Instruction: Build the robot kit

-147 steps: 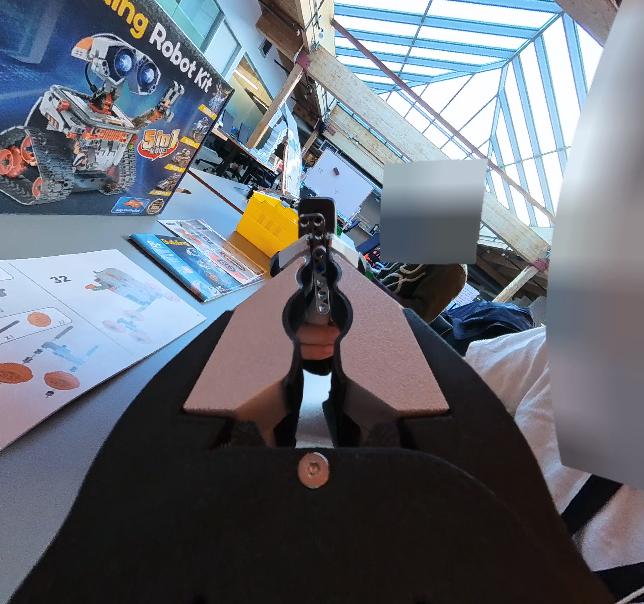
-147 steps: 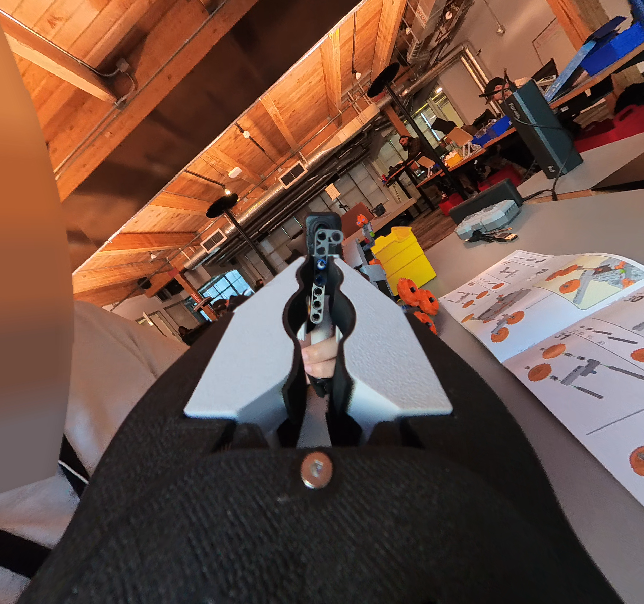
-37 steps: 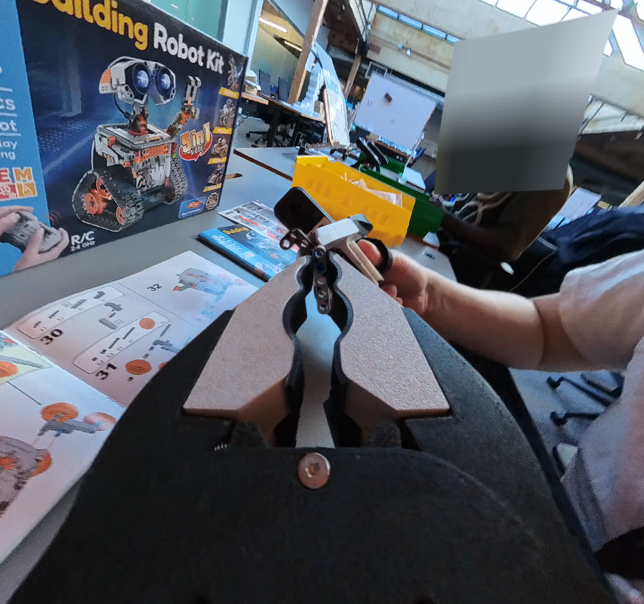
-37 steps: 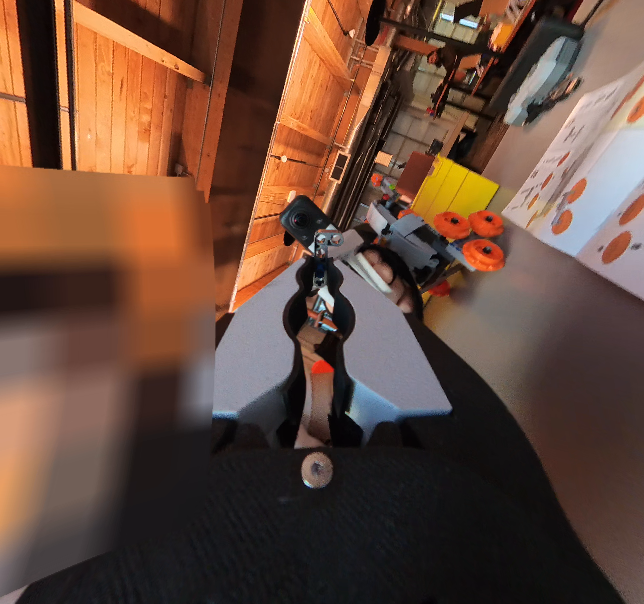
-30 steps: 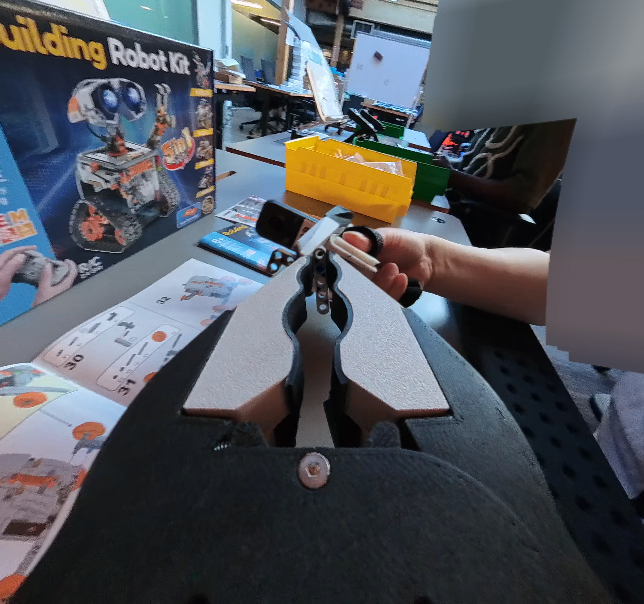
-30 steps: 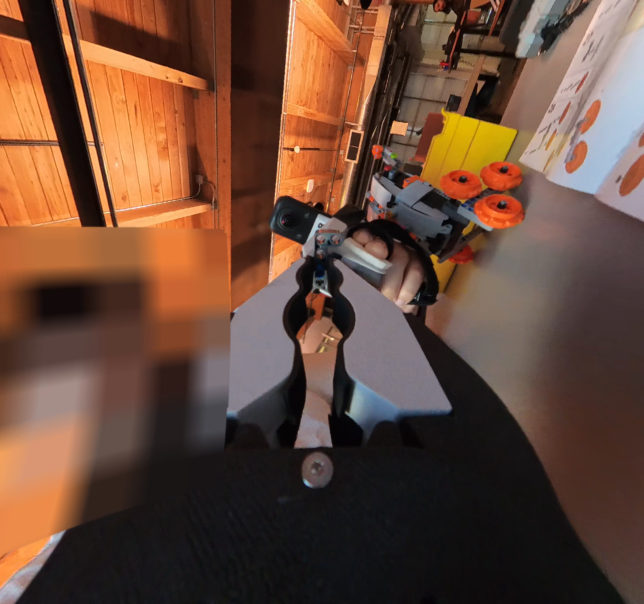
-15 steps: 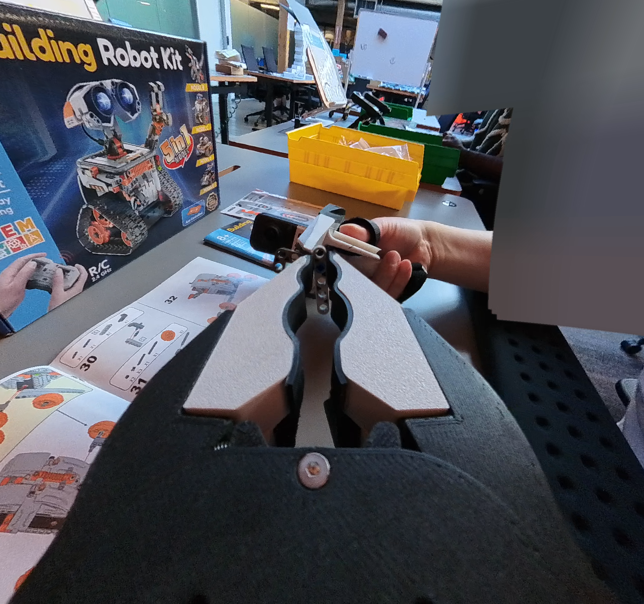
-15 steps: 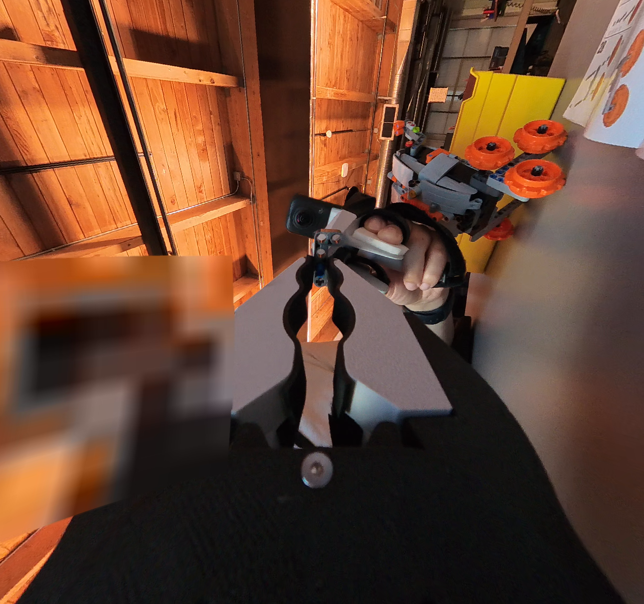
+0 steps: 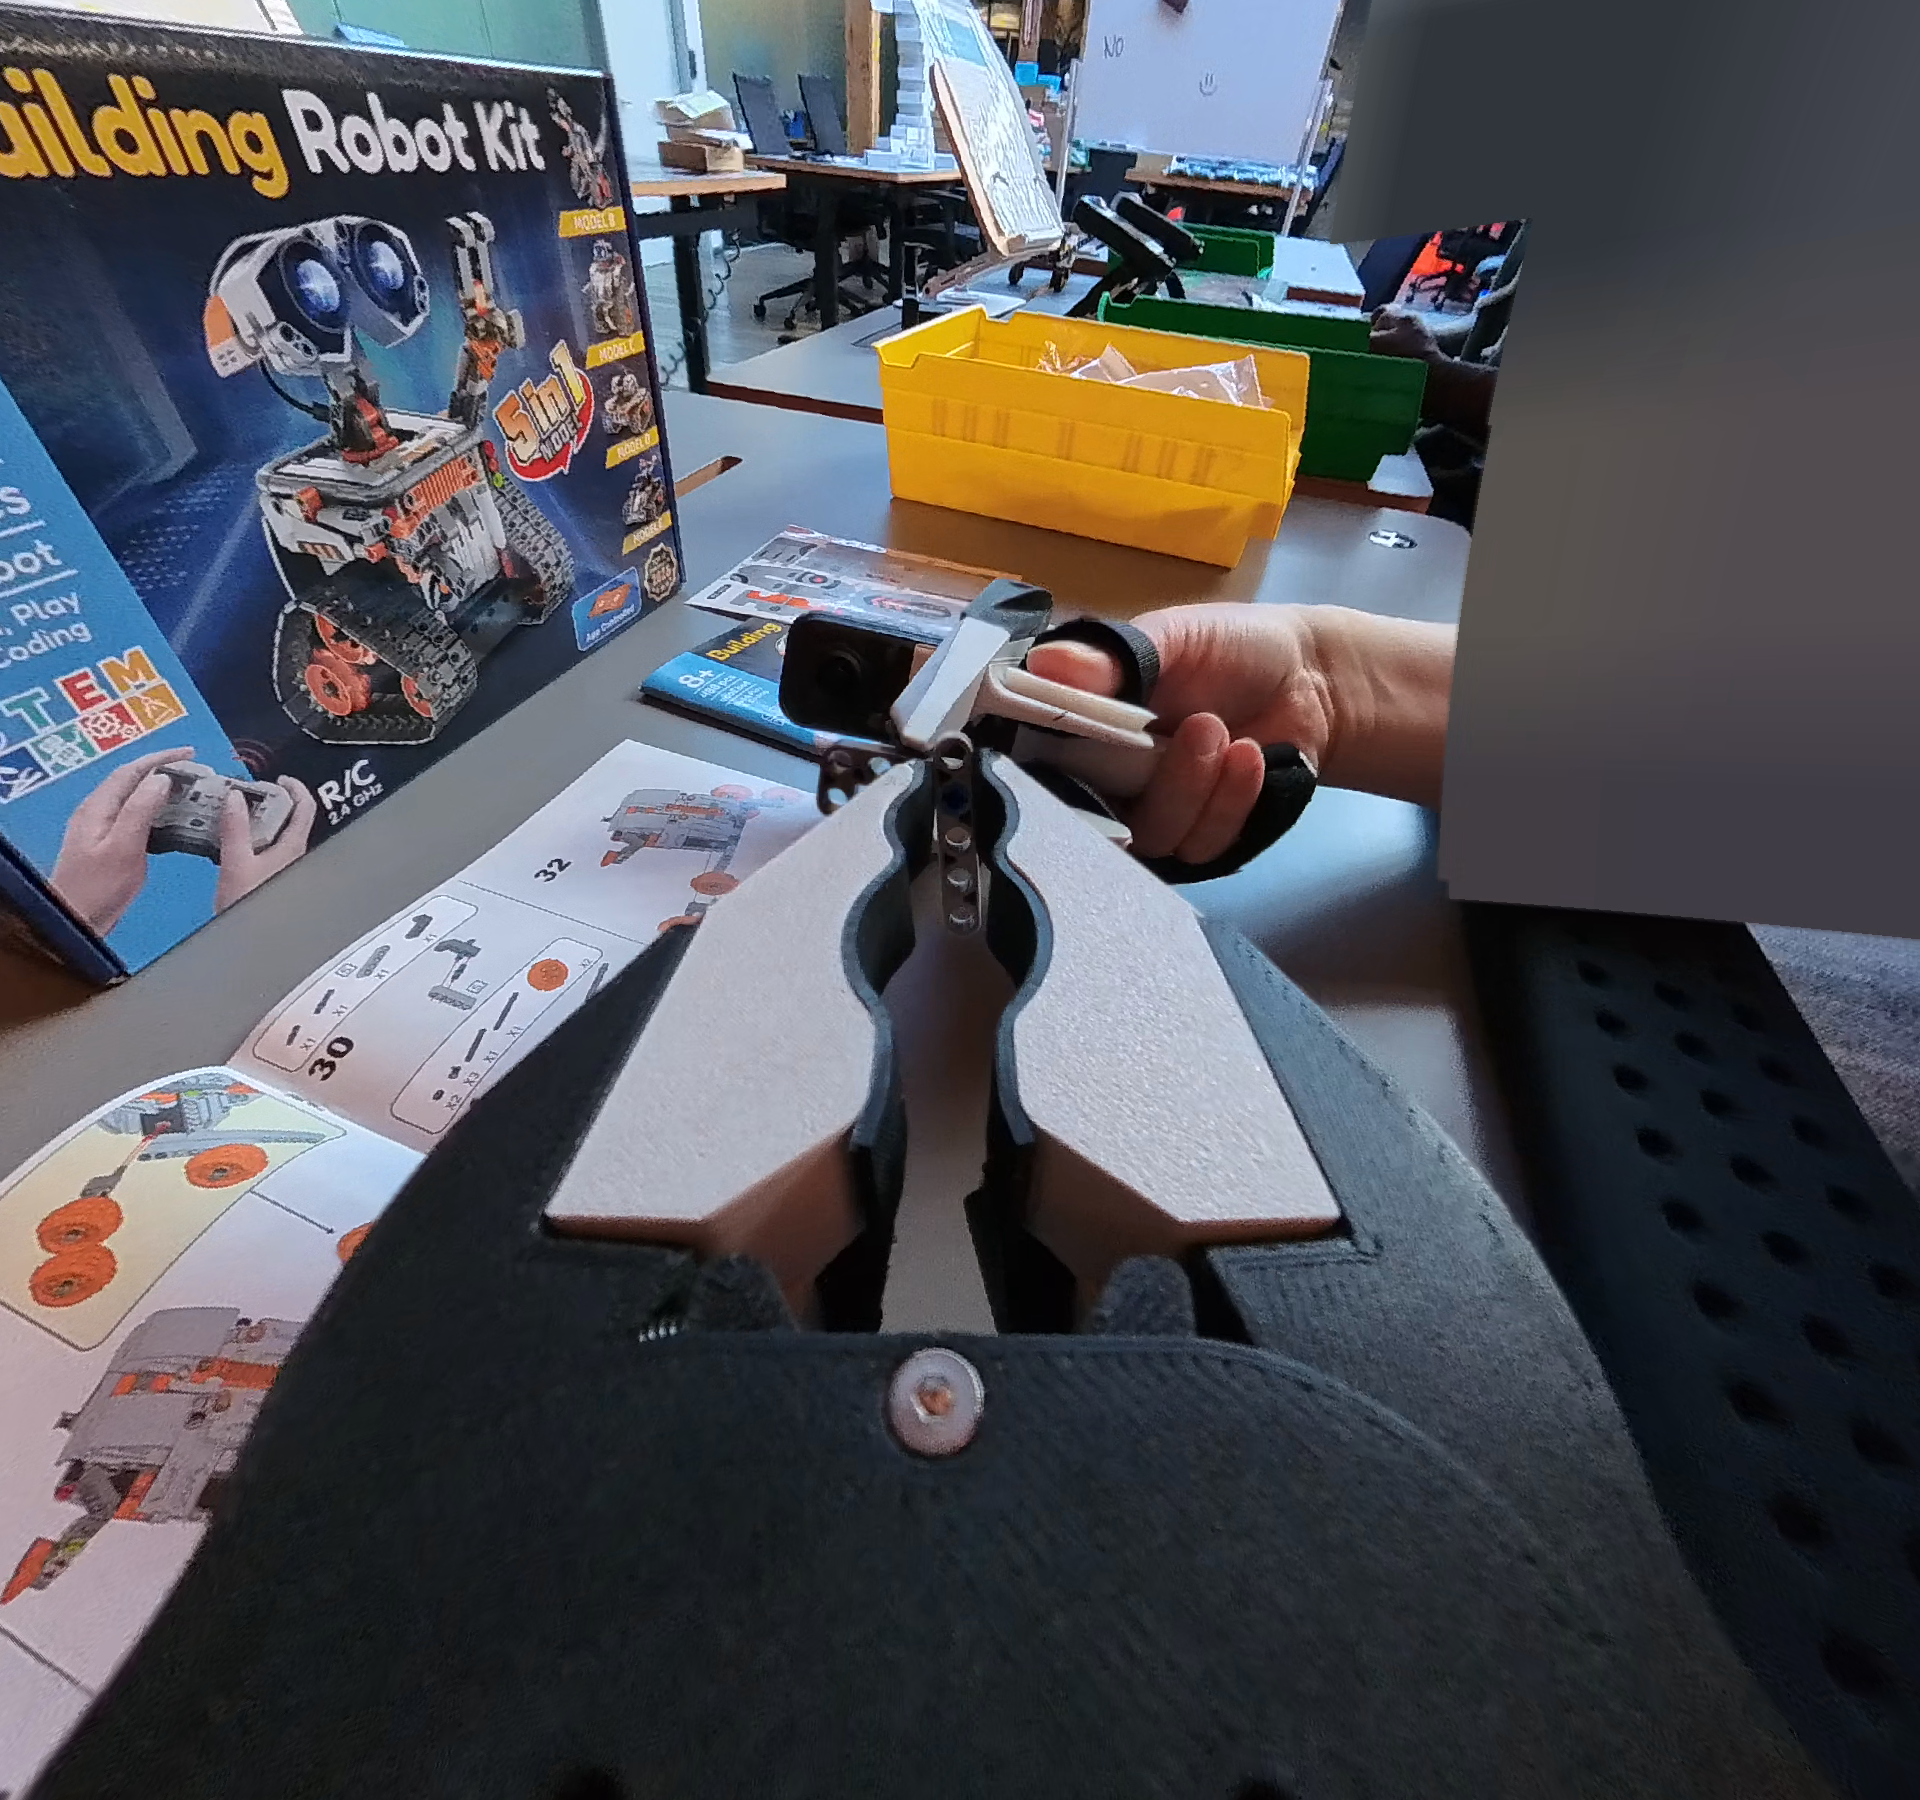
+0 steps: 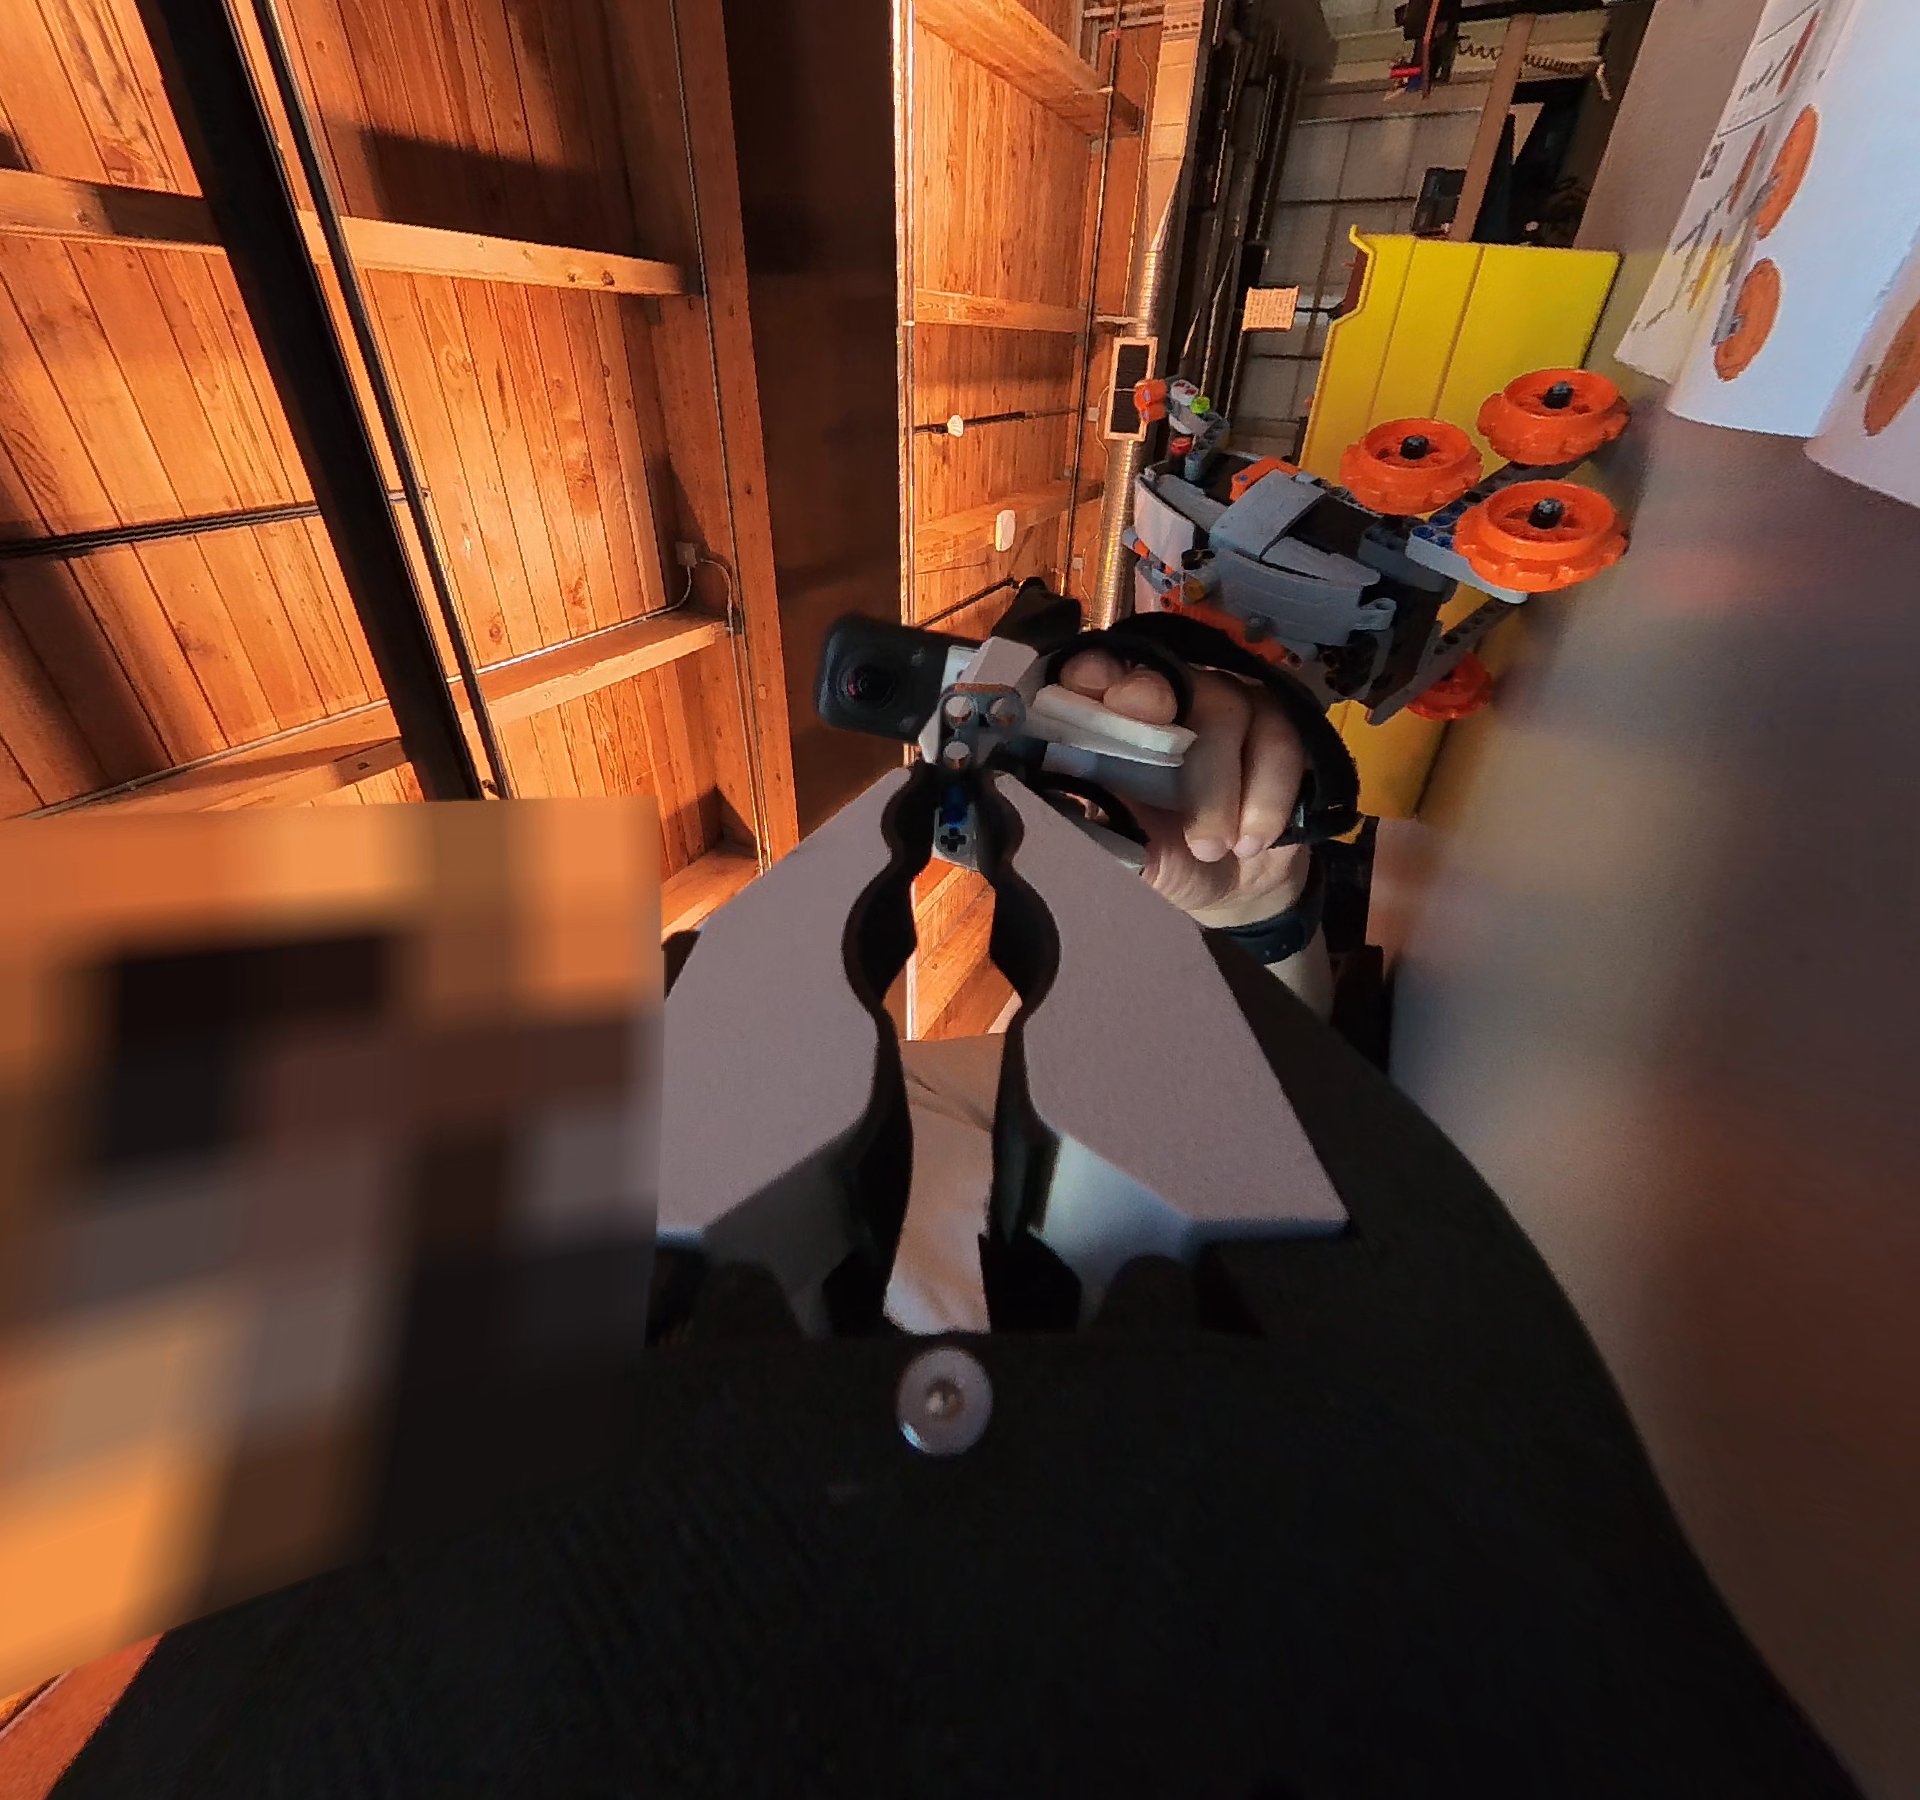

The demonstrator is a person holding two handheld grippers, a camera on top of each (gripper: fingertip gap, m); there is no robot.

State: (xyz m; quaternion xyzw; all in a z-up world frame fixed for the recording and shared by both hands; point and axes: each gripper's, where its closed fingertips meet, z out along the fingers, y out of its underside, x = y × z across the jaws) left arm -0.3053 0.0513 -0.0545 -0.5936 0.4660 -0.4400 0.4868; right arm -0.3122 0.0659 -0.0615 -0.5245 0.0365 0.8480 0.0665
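Observation:
My left gripper (image 9: 956, 782) is shut on a thin grey beam with holes (image 9: 958, 857), held above the grey table (image 9: 790, 493). A small dark angled piece (image 9: 847, 776) sticks out left at its tip. My right gripper (image 10: 961, 782) is shut on a short grey piece with a blue pin (image 10: 956, 815); a grey three-hole piece (image 10: 977, 711) sits at its tip. The two grippers meet tip to tip. Each view shows the other gripper with its camera and the hand that holds it (image 9: 1195, 711) (image 10: 1205, 763).
A blue box with a picture of a tracked robot (image 9: 312, 462) stands at the left. An open instruction booklet (image 9: 436, 971) lies below it. A yellow bin (image 9: 1081, 441) and green bin (image 9: 1340, 400) stand behind. A part-built robot with orange wheels (image 10: 1351, 545) is beyond the right gripper. The tips of both grippers are at nearly the same place. From either gripper's tips it is about 25 centimeters to the tracked robot (image 9: 312, 462).
Both grippers have tilted down from pointing at the ceiling to about level, and the right one has rolled onto its side. Both stayed shut on their pieces, tips together.

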